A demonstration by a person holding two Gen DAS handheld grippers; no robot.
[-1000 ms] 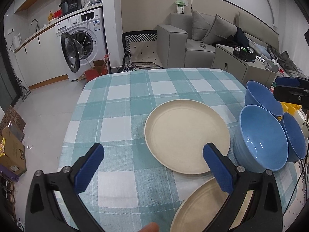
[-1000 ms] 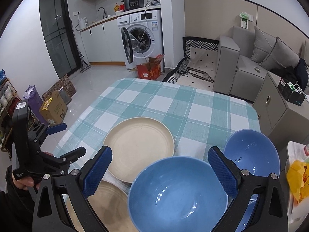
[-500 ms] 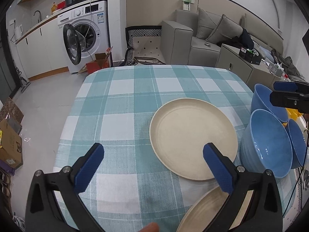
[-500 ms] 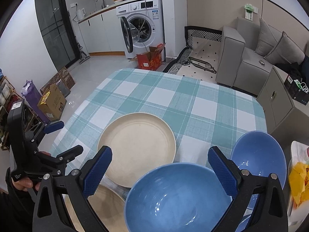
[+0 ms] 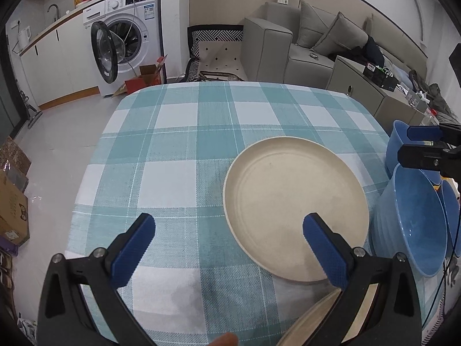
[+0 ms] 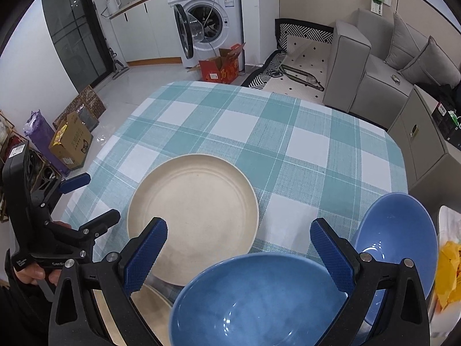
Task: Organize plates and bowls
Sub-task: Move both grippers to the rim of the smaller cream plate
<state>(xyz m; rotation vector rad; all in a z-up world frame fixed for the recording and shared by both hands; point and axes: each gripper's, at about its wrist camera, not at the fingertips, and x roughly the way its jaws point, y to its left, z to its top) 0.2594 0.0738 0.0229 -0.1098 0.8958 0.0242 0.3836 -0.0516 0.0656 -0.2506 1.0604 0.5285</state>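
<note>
Plates and bowls sit on the table (image 5: 173, 144). From the left wrist, the left gripper (image 5: 227, 242) is spread wide and holds nothing. A plate (image 5: 294, 201) lies near the right edge, with a bowl (image 5: 409, 227) just beside it.

From the right wrist, the right gripper (image 6: 239, 252) is spread wide too, above that bowl (image 6: 259, 300). The plate (image 6: 196, 213) lies near the middle.

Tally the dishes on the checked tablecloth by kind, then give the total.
Cream plates: 2, the full one and the near one partly hidden.
Blue bowls: 3, near, far, and a third at the edge.
Total: 5
</note>
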